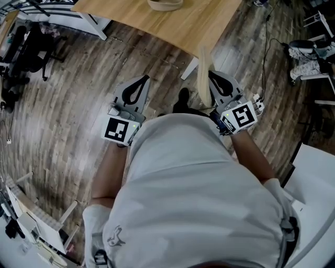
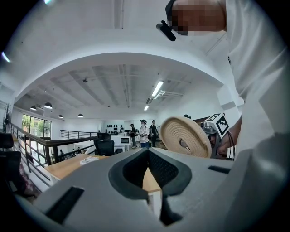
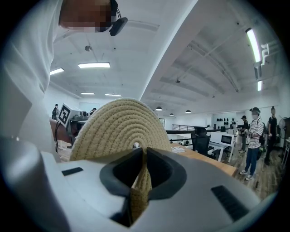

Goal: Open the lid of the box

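Observation:
My right gripper (image 1: 216, 79) is shut on a round, flat lid of coiled beige rope (image 1: 204, 78), held on edge close in front of the person's white shirt. In the right gripper view the lid (image 3: 120, 131) rises between the jaws of that gripper (image 3: 144, 174), its rim pinched. The left gripper view shows the lid's (image 2: 186, 136) face with a small knob at its centre. My left gripper (image 1: 137, 85) is shut with nothing in it (image 2: 147, 181). A woven rope box (image 1: 165, 4) stands on the wooden table (image 1: 172, 29) at the frame's top edge, mostly cut off.
The floor is dark wood planks. A black office chair (image 1: 26, 47) stands at the far left, and cables and white furniture (image 1: 314, 172) lie at the right. Several people (image 3: 254, 136) stand far off among desks in the open office.

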{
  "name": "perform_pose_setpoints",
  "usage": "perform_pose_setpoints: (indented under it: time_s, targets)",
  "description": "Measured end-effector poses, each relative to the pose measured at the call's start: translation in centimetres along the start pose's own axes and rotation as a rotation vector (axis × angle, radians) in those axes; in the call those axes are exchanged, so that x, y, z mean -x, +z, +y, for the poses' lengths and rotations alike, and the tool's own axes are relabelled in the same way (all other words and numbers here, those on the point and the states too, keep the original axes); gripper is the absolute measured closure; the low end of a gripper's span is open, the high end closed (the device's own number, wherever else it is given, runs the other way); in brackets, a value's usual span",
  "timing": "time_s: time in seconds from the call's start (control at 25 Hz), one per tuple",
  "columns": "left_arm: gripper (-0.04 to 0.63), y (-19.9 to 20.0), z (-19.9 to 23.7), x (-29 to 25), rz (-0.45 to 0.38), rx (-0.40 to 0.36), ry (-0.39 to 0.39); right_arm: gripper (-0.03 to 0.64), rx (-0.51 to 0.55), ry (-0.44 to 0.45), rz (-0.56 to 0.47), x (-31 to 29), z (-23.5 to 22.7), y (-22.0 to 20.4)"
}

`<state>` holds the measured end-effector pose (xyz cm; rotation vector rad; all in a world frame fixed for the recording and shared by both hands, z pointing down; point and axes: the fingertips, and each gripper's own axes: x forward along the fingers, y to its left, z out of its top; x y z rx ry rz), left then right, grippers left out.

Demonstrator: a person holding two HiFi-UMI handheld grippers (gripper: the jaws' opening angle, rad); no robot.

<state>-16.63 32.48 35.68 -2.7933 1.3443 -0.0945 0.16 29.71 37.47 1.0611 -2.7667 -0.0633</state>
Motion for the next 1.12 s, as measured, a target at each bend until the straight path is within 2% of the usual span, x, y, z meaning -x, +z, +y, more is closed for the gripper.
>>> perform_pose_setpoints:
  time_s: [0.2,0.36,0.48,0.72,1.12]
  targets:
    - [0.589,0.2,0.3,0.0,-0.007,0.034,0.037,0.58,0.005,0.003,0.0,0.3,0.1,-0.2]
    - [0.589,0.0,1.1,-0.1,-0.002,0.033,0.05,0.58,-0.004,0.004,-0.001,-0.2,-0.3,-0.2]
    - [0.589,0.6,1.3,-0.3,-0.029,0.05,0.054,0.58,-0.011,0.004,-0.003,-0.4,-0.7,0.0]
    - [0.589,1.1,1.4,-0.4,-0.046,0.019,0.05,0.58,-0.018,0.008,-0.011,-0.8,-1.4,0.0]
    - [0.589,0.8,1.9,-1.0,-0.044,0.013,0.059,0.58,-0.013,0.022,-0.011,-1.8,-1.9,-0.1]
